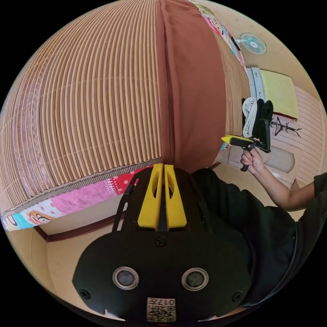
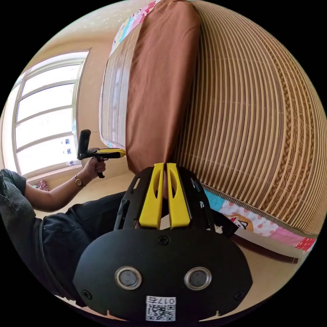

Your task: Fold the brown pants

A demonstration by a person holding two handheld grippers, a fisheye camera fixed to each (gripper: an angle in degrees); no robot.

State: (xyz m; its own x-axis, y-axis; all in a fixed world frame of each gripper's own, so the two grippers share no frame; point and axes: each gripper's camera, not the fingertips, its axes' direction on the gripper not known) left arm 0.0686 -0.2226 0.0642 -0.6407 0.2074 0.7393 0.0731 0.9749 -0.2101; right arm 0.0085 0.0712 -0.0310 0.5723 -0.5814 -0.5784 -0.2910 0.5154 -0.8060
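Brown pants (image 1: pixel 190 88) lie as long narrow strip on bamboo mat (image 1: pixel 85 112), apparently already halved lengthwise. Left gripper (image 1: pixel 162 167) and right gripper (image 2: pixel 166 166) each clamp near end's edge. Crosswise folds remain.

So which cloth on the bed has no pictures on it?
The brown pants, plain all over, lying on the striped mat. The quilt under the mat has pink and cartoon patches.

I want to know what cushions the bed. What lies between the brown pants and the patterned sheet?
A striped bamboo mat lies under the brown pants, over the patterned sheet, in both views.
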